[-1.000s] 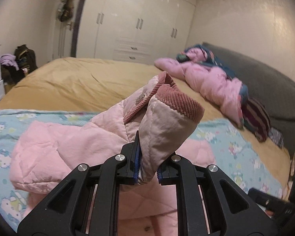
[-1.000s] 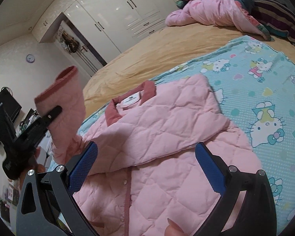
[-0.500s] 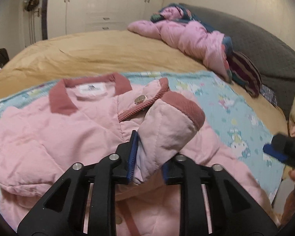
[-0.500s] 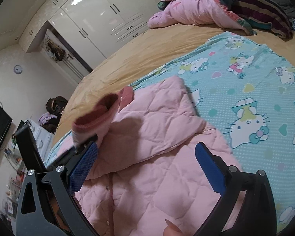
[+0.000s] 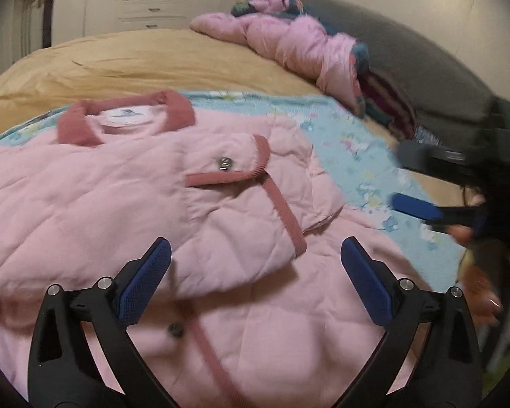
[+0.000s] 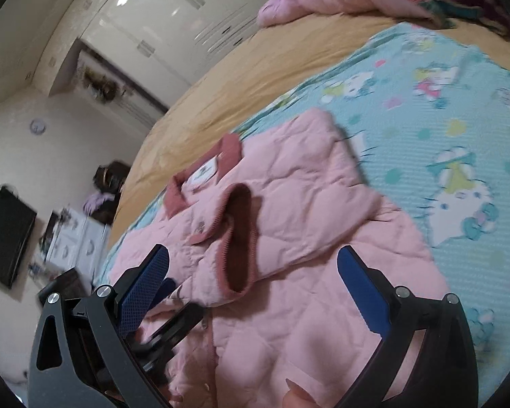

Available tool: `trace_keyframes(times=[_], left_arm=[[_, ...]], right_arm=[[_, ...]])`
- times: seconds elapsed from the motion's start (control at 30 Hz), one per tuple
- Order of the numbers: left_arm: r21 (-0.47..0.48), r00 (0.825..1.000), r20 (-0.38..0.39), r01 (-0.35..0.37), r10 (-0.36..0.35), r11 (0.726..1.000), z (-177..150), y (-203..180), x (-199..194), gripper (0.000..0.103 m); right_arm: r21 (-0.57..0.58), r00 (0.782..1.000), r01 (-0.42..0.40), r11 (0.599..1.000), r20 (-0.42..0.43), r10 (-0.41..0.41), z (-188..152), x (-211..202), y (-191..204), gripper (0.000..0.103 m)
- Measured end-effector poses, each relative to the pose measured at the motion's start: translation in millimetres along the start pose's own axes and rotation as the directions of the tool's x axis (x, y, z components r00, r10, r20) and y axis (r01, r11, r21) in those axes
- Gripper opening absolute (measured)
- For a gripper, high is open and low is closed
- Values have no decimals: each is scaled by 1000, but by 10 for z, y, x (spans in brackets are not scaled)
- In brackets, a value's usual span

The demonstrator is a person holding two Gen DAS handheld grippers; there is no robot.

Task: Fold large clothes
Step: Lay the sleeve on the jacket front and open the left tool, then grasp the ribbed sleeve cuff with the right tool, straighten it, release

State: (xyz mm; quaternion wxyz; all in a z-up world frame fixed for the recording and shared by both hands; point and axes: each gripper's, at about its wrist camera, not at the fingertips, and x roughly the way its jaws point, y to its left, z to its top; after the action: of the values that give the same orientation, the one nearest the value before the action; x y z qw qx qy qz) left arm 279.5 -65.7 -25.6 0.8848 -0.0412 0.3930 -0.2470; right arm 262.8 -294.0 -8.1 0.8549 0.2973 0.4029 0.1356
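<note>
1. Holding nothing: my left gripper (image 5: 255,268) and right gripper (image 6: 253,277) both gape.
2. Jacket (image 5: 85,204): flat on blanket (image 6: 425,108), frame centre, collar (image 5: 125,119) at upper left.
3. Sleeve (image 5: 255,204): folded across chest, cuff pointing at my left jaws, the nearer.

It was a home bedroom; a wide bed (image 5: 136,64) under a tan cover carried a cartoon-cat sheet (image 6: 442,108); white built-in wardrobes (image 6: 173,20) lined the far wall; a wall clock (image 6: 37,126), a dark television (image 6: 6,234) and heaped clothes (image 5: 299,44) filled it.
</note>
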Motion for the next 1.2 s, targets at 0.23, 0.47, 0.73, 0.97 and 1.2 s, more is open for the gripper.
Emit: trace_keyframes(times=[0.23, 0.47, 0.73, 0.97, 1.2], left_arm=[[-211, 972, 125, -168, 198, 963, -150, 796, -983, 94], [-441, 884, 163, -331, 437, 834, -368, 1695, -1837, 94], [-560, 846, 187, -325, 499, 762, -395, 2084, -2152, 94], [-545, 875, 195, -280, 444, 790, -141, 2105, -1971, 94], [-465, 927, 146, -245, 347, 851, 286, 1962, -1329, 94]], right_arm=[[12, 989, -78, 997, -127, 79, 211, 735, 268, 99], [66, 979, -21, 998, -201, 34, 242, 1293, 279, 51], [-314, 998, -37, 949, -56, 21, 362, 814, 1084, 12], [-568, 991, 15, 823, 117, 62, 707, 229, 1713, 11], [-585, 988, 136, 800, 138, -68, 758, 388, 1438, 11]])
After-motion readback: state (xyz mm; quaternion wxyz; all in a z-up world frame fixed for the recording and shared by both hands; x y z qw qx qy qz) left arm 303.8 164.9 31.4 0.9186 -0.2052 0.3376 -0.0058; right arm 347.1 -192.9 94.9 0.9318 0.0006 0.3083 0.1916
